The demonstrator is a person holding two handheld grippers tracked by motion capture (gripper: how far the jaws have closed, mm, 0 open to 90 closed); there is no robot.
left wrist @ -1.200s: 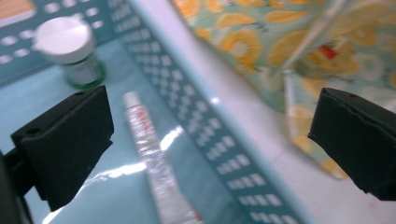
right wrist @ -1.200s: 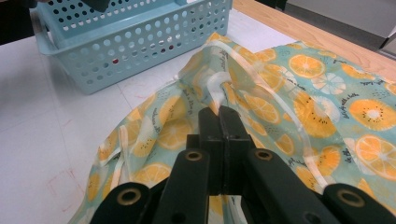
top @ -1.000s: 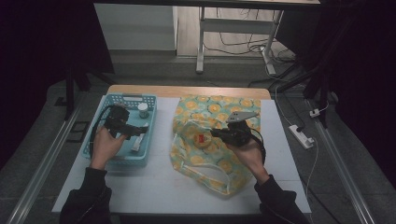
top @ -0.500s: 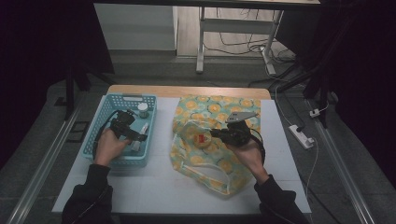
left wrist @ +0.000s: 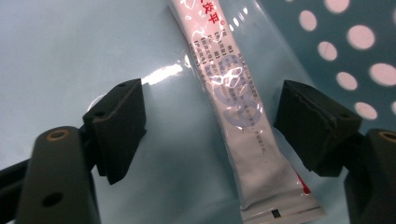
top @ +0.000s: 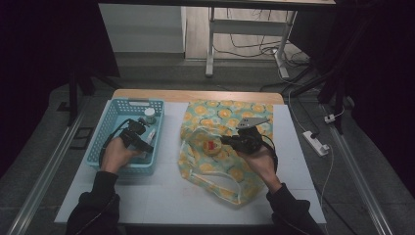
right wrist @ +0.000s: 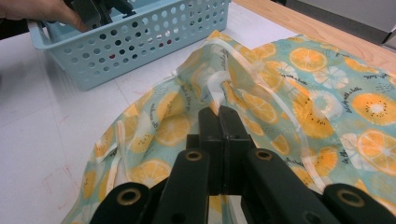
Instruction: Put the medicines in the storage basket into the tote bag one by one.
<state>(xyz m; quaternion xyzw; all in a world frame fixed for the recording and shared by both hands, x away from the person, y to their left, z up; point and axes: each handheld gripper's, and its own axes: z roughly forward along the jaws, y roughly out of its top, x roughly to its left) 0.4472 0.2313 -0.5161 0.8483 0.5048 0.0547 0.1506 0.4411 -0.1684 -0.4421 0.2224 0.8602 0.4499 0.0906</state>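
A light-blue perforated basket [top: 132, 101] stands at the table's left. My left gripper [top: 142, 142] reaches down inside it. Its jaws are open on either side of a white printed tube [left wrist: 238, 102], which lies flat on the basket floor [left wrist: 56, 60] untouched. A teal cloth bag with an orange-slice print [top: 230, 117] is spread at the centre. My right gripper [top: 225, 142] is shut on a raised fold of the bag's rim [right wrist: 219, 100], holding the mouth up. A round item with a red label [top: 211, 146] sits inside the bag's opening.
A small bottle with a white cap [top: 149, 115] stands at the basket's far right corner. The basket wall [right wrist: 140, 42] lies left of the bag, with bare white table [right wrist: 42, 121] between them. A power strip [top: 315, 143] sits off the table's right edge.
My left gripper has moved from the basket's far end toward its near right side and lowered over the tube. The right gripper keeps its hold on the bag.
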